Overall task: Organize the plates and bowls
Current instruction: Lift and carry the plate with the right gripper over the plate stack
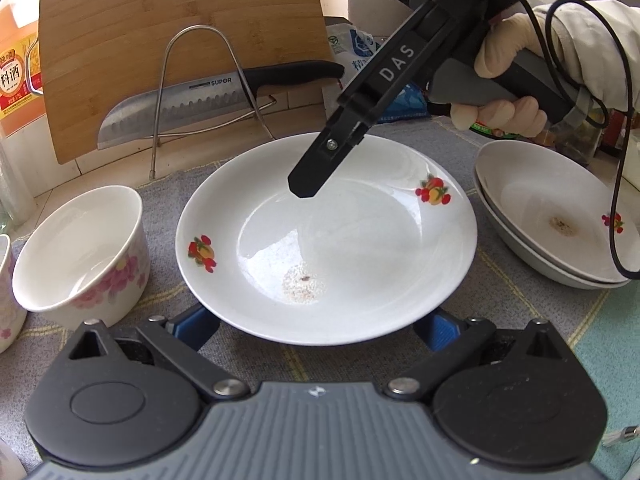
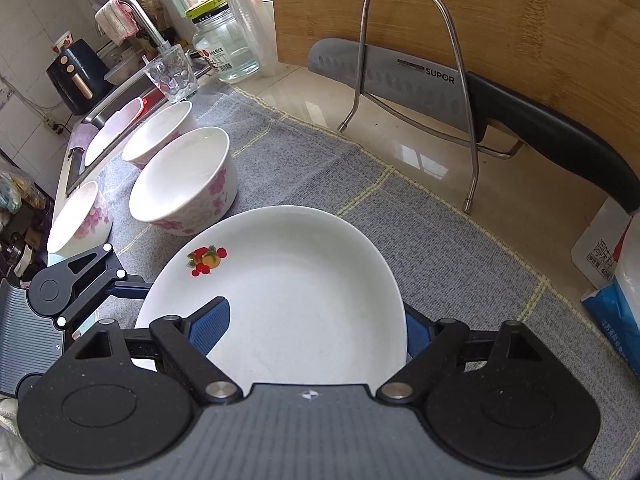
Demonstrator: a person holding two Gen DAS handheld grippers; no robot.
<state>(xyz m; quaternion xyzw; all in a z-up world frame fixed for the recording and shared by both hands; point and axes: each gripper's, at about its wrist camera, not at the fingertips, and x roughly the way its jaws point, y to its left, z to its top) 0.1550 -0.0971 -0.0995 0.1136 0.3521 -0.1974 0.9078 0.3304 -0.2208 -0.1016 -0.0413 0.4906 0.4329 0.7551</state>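
Observation:
A white plate with fruit decals (image 1: 360, 248) lies on the grey cloth (image 1: 168, 192). My left gripper (image 1: 316, 332) is open, its blue fingers (image 1: 196, 328) spread wide with their tips tucked under the plate's near rim. My right gripper (image 1: 304, 188), held by a gloved hand, reaches down over the far rim. In the right wrist view it (image 2: 314, 328) is open and straddles the plate (image 2: 296, 280): one finger lies over the plate, the other sits behind the rim. Two more plates (image 1: 552, 216) are stacked at the right. Flowered bowls (image 2: 184, 184) stand to the left.
A bamboo cutting board (image 1: 180, 20) and a knife (image 1: 180, 108) lean in a wire rack (image 1: 200, 80) behind the plate. An oil bottle (image 1: 16, 60) stands far left, a bag (image 2: 612, 280) at the right. A glass (image 2: 172, 72), a jar and the sink tap (image 2: 140, 20) lie beyond the bowls.

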